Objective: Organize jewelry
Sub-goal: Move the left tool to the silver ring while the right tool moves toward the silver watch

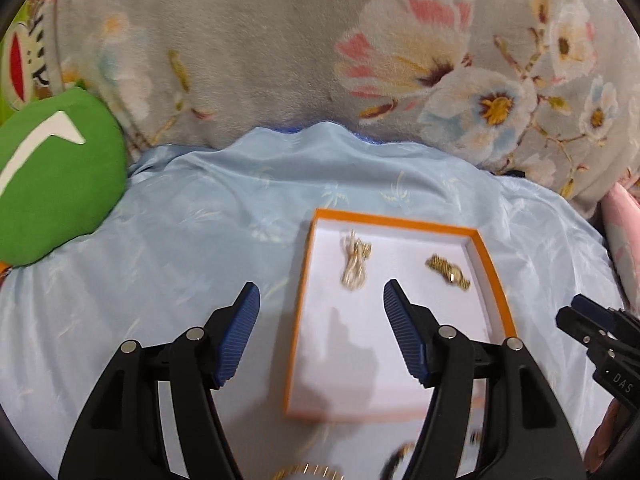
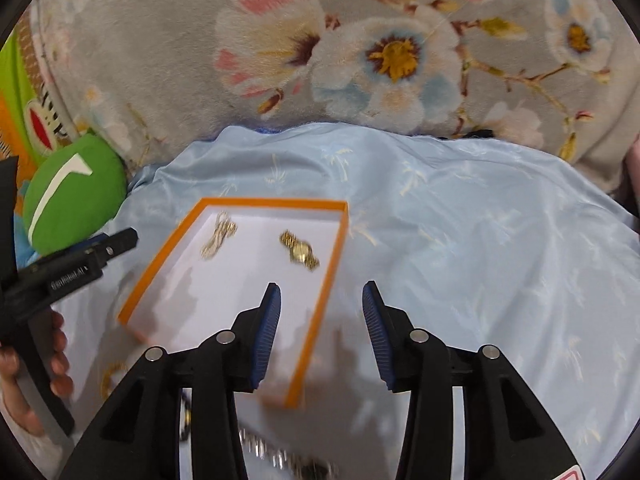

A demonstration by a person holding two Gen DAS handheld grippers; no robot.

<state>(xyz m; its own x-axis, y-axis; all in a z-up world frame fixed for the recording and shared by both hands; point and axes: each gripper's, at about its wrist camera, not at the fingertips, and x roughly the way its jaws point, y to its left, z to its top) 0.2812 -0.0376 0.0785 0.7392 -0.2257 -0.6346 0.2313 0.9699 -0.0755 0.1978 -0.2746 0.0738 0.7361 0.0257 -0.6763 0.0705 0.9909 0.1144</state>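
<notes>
An orange-rimmed tray [image 1: 496,276] [image 2: 152,264] with a white floor lies on the light blue cloth. Inside it rest a gold chain [image 1: 354,266] [image 2: 218,236] and a gold watch [image 1: 448,272] [image 2: 300,254]. My left gripper [image 1: 322,300] hovers open over the tray's near left edge, nothing between its blue pads [image 1: 240,336]. My right gripper [image 2: 322,300] is open too, straddling the tray's right rim, empty. More gold pieces lie blurred on the cloth near the bottom: a ring-like piece [image 1: 310,470], a gold loop [image 2: 108,378] and a silvery chain [image 2: 276,454].
A light blue satin cloth [image 1: 180,240] [image 2: 480,240] covers the surface. A grey floral blanket [image 1: 280,60] [image 2: 400,60] rises behind. A green cushion [image 1: 52,184] [image 2: 76,192] sits at left. A hand [image 2: 24,392] holds the left gripper's handle.
</notes>
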